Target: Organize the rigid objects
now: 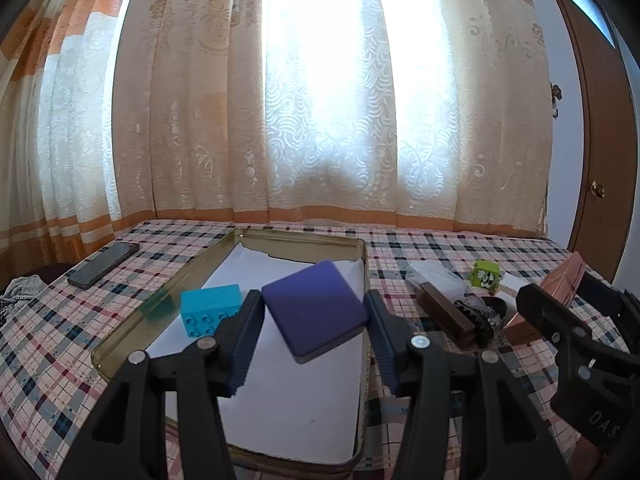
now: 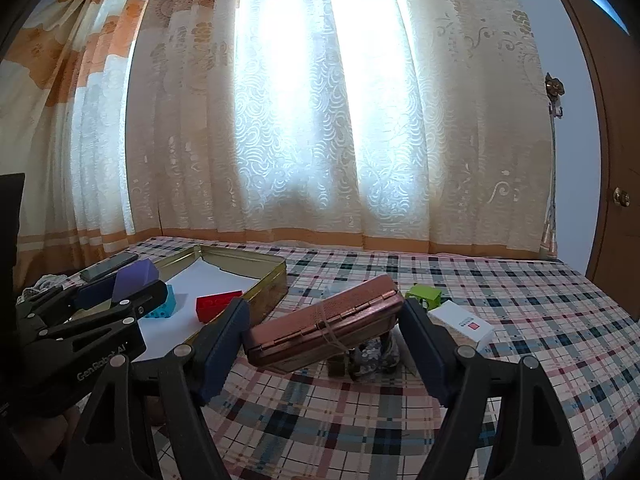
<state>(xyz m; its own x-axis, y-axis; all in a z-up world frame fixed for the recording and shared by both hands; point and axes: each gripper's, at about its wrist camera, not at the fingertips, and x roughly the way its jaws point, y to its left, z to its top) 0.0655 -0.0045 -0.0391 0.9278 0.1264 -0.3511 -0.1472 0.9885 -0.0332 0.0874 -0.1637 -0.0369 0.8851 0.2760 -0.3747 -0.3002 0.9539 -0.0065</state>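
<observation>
Two hand-held grippers grip loads: left (image 1: 314, 322) pinching a purple block (image 1: 316, 310), right (image 2: 324, 334) a copper case (image 2: 324, 328); only the right view shows the red brick (image 2: 218, 305) at ten o'clock.

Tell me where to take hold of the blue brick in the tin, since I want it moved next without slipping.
Grip the blue brick across its two smooth short ends, coming down from above. It lies on its side in the tin tray with its studs facing the camera, so that face would likely give a poor seat. Both ends look free.
</observation>
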